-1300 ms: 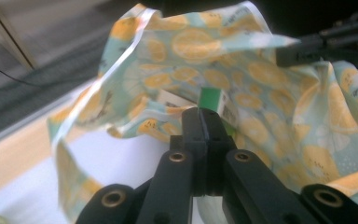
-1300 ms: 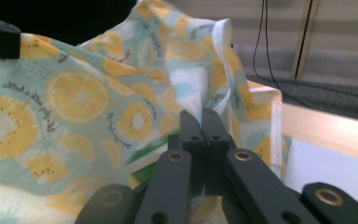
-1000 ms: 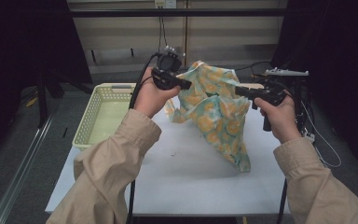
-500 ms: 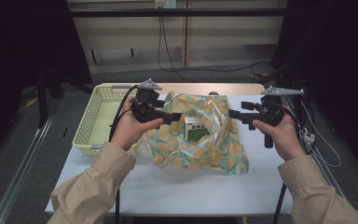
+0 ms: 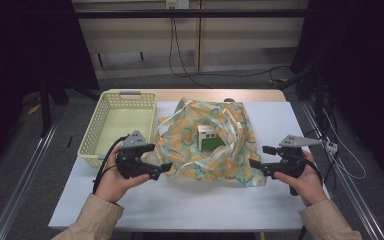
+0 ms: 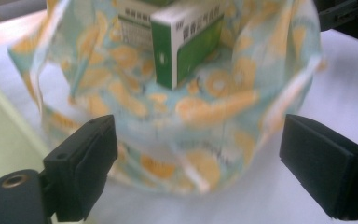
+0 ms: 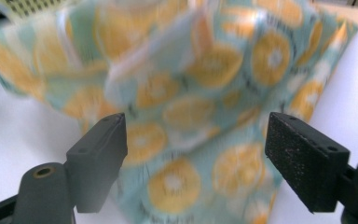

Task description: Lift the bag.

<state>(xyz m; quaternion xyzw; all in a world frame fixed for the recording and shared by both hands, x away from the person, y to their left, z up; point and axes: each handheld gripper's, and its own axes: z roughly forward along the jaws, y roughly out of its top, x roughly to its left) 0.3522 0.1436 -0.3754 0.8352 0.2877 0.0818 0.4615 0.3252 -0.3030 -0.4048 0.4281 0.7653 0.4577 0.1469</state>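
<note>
Lying flat, cloth bag (image 5: 207, 145) long axis toward far edge; both grippers (image 5: 166, 169) (image 5: 254, 163) released, jaws just opened.

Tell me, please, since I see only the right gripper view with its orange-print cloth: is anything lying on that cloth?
Observer: Yes, a green and white box lies near the middle of the cloth bag.
Operator: Thank you. Where is the left tool?
Observer: The left tool is at the bag's left edge. Its jaws have just been opening, and the left gripper view shows them standing apart, pressing on nothing.
Operator: Is there something in the basket?
Observer: The pale yellow basket stands on the table left of the bag, and it looks empty in the high view.
</note>
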